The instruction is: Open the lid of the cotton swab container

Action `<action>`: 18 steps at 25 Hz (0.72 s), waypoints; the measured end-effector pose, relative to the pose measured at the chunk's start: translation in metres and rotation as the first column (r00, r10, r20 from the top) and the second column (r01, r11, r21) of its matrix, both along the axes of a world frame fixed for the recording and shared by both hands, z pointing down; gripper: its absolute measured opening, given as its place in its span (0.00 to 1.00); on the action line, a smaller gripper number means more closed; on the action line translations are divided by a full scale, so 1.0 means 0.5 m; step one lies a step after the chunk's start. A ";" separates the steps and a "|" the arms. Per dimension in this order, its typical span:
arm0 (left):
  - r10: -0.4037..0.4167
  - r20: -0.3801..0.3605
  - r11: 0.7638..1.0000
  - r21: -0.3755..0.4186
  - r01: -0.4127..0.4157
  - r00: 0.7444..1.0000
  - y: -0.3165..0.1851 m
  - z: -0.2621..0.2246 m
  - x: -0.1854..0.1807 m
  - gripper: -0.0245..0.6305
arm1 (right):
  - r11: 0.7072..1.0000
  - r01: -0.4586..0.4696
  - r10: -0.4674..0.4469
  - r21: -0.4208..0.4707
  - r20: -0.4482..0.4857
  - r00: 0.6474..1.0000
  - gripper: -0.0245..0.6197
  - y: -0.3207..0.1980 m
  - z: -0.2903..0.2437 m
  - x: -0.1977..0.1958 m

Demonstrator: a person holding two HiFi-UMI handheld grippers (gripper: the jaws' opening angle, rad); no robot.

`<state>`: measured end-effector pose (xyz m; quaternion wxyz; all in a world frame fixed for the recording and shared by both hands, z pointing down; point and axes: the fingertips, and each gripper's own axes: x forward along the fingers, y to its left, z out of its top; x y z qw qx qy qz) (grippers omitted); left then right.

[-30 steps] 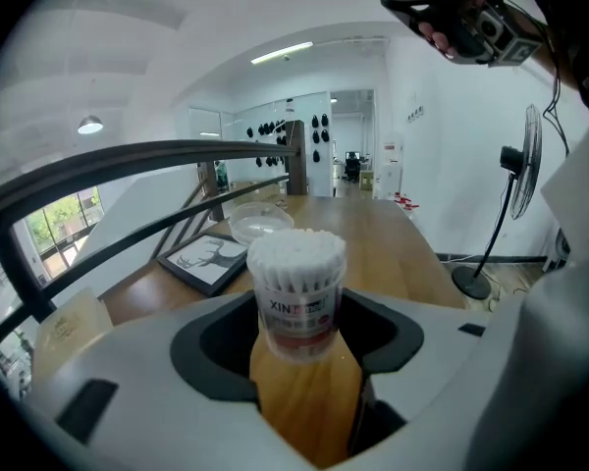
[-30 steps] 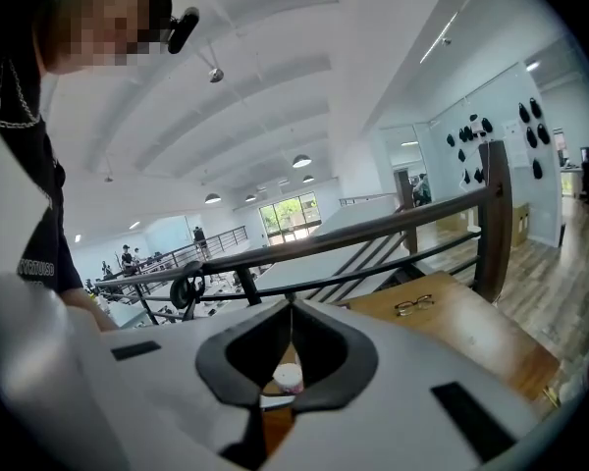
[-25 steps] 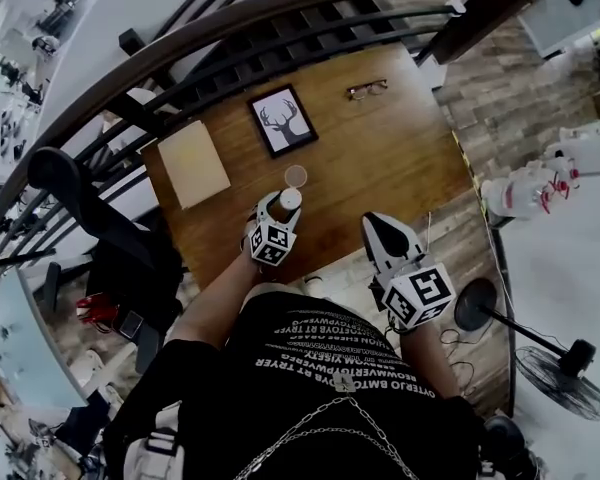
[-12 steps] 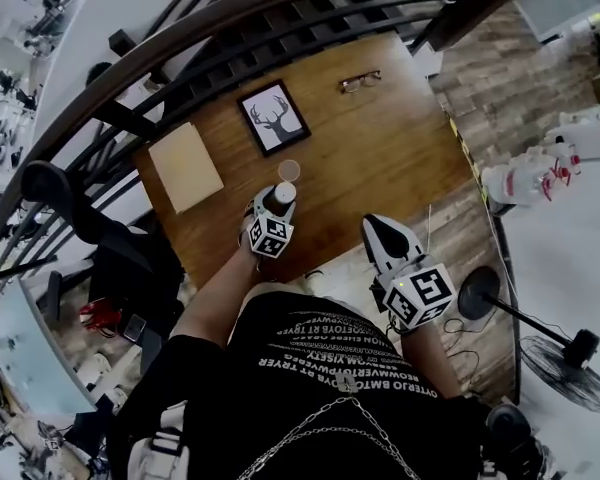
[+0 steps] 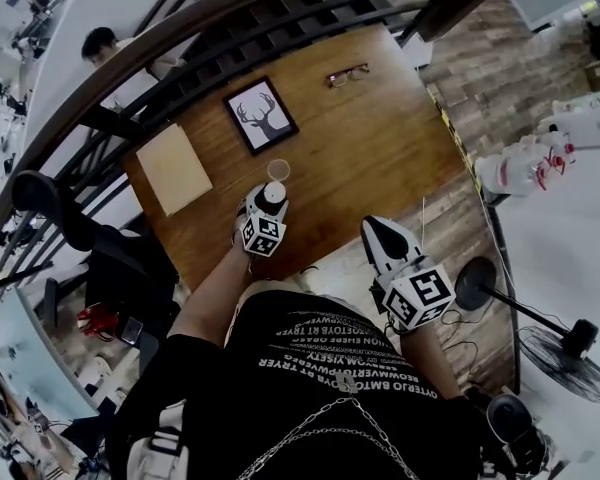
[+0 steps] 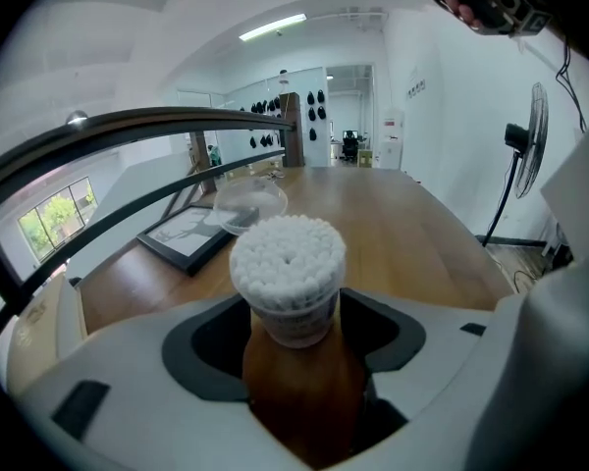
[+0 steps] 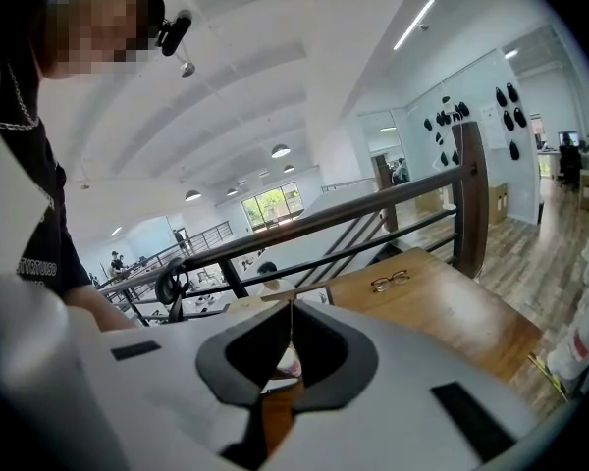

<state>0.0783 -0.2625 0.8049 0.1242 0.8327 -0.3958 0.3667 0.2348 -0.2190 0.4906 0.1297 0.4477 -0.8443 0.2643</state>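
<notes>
from the head view, the person's bare left forearm [image 5: 215, 293] reaches forward from the torso to the near edge of the brown wooden table [image 5: 380, 158]. it carries the left gripper [image 5: 267, 206], which is angled downward over the tabletop. its jaws are clamped on a small round clear plastic container packed with white cotton swabs [image 5: 272, 194], which stands upright with its top uncovered. a clear round lid [image 5: 278, 169] lies on the table just beyond the container, apart from it. farther off lie a black-framed deer picture [image 5: 261, 115] and a beige flat pad [image 5: 174, 168]. the right gripper [image 5: 378, 230] is held closer to the body, off the table's near edge and well apart from the container, its nose aimed toward the table. in the left gripper view the container sits between the two jaws with swab heads facing up. whether its base touches the wood cannot be told. in the right gripper view the jaws are pressed together at the tips with nothing between them, tilted slightly downward toward a dark metal railing [image 7: 373, 209] and dark-rimmed glasses [image 7: 390, 282] on the table.
</notes>
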 end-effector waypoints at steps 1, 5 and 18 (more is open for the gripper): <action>0.000 0.000 1.000 0.003 0.000 1.000 0.002 -0.002 0.000 0.48 | 1.000 0.001 -0.001 0.000 -0.001 1.000 0.06 0.000 -0.001 0.001; -0.029 -0.025 0.999 0.013 0.029 0.999 0.008 -0.020 -0.008 0.49 | 1.000 0.002 -0.002 -0.001 0.012 1.000 0.06 0.001 -0.002 0.003; -0.123 -0.112 0.982 0.132 0.137 0.986 0.065 -0.179 -0.067 0.37 | 0.998 0.013 -0.015 0.060 0.036 0.999 0.06 0.016 -0.023 -0.015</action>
